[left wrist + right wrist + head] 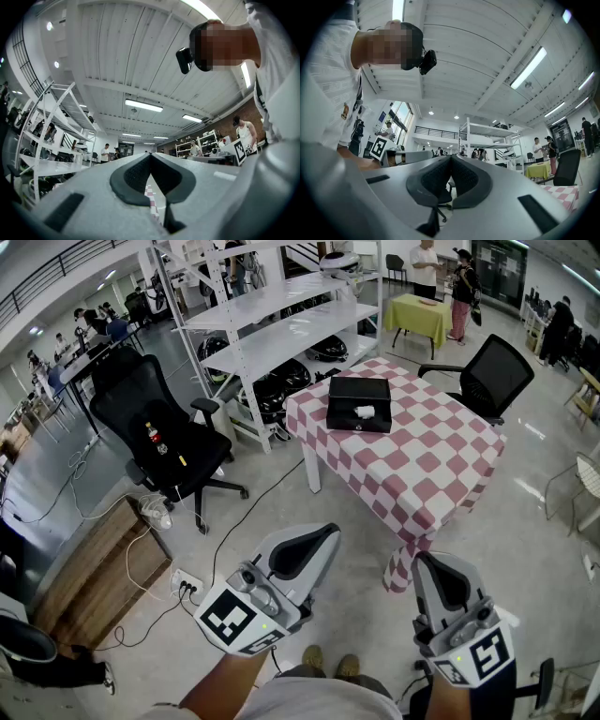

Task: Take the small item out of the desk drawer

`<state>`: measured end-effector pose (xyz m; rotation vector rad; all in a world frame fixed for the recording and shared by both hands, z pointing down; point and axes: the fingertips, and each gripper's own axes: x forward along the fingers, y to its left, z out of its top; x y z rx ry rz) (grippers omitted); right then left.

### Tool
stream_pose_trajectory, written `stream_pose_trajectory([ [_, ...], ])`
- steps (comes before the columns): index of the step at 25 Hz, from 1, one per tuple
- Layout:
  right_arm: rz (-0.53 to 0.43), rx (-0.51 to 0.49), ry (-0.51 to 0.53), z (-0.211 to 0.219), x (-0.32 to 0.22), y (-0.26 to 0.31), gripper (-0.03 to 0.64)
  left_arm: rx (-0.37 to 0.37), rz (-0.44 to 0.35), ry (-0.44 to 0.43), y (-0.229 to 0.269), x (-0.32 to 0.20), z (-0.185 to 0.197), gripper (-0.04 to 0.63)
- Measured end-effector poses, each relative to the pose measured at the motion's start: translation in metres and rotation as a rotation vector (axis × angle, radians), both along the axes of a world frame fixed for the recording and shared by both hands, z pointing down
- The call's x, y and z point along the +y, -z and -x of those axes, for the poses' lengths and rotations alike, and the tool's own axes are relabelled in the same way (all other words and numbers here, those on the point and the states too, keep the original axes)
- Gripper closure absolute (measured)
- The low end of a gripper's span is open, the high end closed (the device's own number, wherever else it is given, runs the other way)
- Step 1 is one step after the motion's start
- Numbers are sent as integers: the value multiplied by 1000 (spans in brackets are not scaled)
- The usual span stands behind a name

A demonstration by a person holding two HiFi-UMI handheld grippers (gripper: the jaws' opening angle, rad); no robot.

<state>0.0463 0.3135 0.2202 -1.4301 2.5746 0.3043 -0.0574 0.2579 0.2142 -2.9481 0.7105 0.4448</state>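
A black drawer box (359, 402) sits on the far part of a table with a pink-and-white checked cloth (422, 465). A small white item (364, 412) lies in it. Both grippers are held low near the person's body, well short of the table. My left gripper (322, 534) is shut with nothing in it, and its pads meet at the tip in the left gripper view (151, 155). My right gripper (432, 564) is also shut and empty, its jaws (451, 157) pointing up toward the ceiling.
A black office chair (155, 432) with a small bottle on its seat stands left of the table, a second black chair (492, 376) to its right. White shelving (281, 324) rises behind. A wooden board (94, 577), power strip (186, 587) and cables lie on the floor.
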Motion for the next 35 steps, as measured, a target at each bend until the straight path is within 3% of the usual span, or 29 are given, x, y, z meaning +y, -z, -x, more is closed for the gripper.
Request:
stream_pose_trajectory([
  [20,9,-14,36,27,-21,5,606,6,-2,15,2,-19,30,580],
  [35,2,22,-22,58,-50,4,606,32,-20,-9,-3,-54,73,581],
])
